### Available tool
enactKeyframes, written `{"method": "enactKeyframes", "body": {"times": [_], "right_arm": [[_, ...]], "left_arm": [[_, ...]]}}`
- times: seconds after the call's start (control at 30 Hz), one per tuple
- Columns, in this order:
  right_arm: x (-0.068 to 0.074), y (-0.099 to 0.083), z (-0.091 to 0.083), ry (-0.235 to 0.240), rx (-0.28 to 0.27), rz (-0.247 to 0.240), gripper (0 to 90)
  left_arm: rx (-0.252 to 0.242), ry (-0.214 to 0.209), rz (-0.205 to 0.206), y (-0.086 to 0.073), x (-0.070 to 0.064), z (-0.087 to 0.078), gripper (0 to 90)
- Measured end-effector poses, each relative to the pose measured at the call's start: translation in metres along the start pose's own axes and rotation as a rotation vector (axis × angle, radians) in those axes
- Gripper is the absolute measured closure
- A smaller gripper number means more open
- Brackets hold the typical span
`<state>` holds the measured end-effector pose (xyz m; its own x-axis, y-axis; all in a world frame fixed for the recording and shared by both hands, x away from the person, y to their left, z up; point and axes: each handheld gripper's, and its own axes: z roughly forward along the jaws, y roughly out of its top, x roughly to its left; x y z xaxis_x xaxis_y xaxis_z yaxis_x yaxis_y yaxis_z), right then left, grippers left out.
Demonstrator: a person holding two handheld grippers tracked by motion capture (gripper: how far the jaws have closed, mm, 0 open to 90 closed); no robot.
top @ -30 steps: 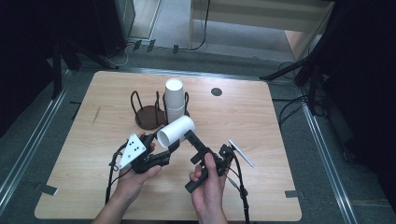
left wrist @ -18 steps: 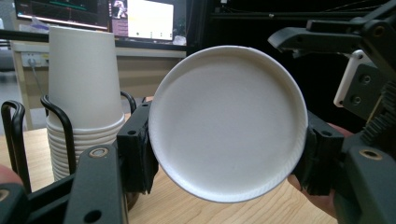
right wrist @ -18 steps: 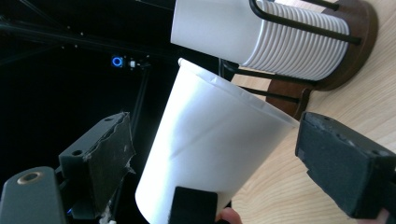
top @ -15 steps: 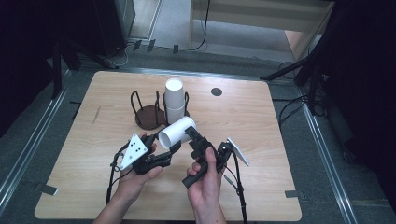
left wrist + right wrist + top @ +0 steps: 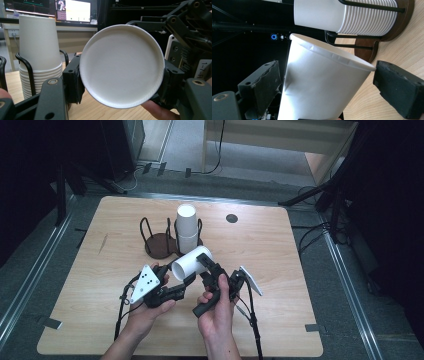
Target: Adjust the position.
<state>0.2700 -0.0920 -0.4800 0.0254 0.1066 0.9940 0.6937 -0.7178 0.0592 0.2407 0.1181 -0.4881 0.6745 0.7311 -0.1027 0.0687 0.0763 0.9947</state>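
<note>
From the high view, both grippers meet over the table [image 5: 280,270], sharing one paper cup [image 5: 192,263] lying sideways, just in front of the cup stack [image 5: 186,226] in its wire rack [image 5: 156,240].

Left gripper view: the left gripper [image 5: 120,82] has its jaws closed on the cup's base end, bottom facing the camera, probably to steady it.

Right gripper view: the right gripper [image 5: 327,82] sits wide open around the cup's rim end, pads clear of it. Looks like a handover or separating stuck cups, just guessing.
</note>
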Motion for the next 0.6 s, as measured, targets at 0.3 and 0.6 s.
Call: {"method": "enactKeyframes", "body": {"times": [0.3, 0.6], "right_arm": [[-0.0036, 0.0018, 0.0054, -0.006, -0.006, 0.025, 6.4], [-0.0056, 0.0036, 0.0093, 0.005, 0.006, 0.044, 6.8]], "left_arm": [[0.007, -0.013, 0.001, -0.0014, -0.0025, 0.0013, 35.3], [0.007, -0.031, 0.001, -0.0014, -0.0053, 0.0019, 35.0]]}}
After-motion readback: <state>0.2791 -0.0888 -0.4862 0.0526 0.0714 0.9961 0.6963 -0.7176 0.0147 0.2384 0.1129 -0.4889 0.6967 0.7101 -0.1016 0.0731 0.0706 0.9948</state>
